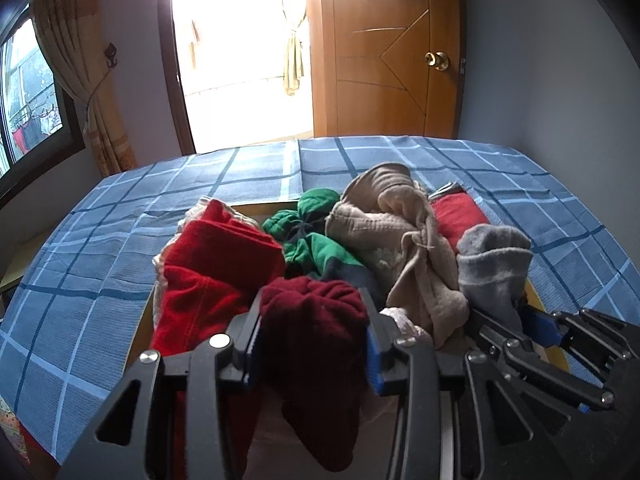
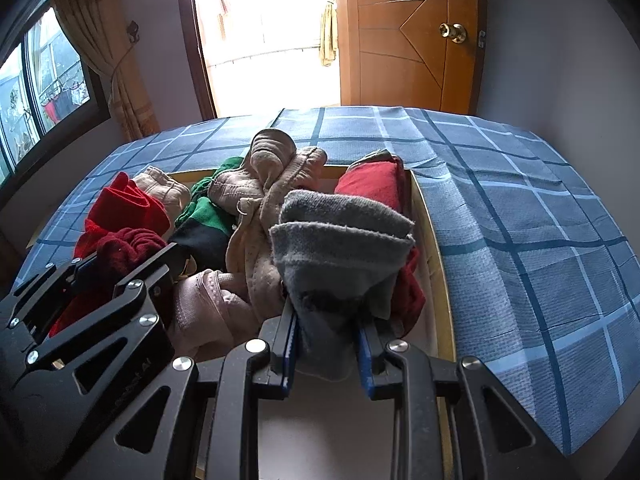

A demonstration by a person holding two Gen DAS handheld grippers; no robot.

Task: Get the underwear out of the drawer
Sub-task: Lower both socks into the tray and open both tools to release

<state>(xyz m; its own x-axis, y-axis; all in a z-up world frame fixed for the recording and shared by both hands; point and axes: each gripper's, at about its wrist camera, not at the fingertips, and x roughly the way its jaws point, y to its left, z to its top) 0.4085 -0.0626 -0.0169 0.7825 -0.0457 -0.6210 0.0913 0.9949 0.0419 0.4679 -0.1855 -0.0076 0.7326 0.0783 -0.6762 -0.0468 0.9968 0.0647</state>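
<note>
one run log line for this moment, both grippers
left gripper: shut on maroon garment | right gripper: shut on grey garment | drawer: still full

The wooden drawer [image 2: 434, 248] lies open on a blue checked bed, heaped with crumpled underwear. A dark maroon piece [image 1: 316, 320] bunches at the near left, a grey piece [image 2: 340, 240] stands folded at the near right. Behind them lie bright red [image 1: 208, 272], green [image 1: 312, 232], beige [image 2: 272, 176] and pale pink [image 2: 212, 304] garments, tangled together.
</note>
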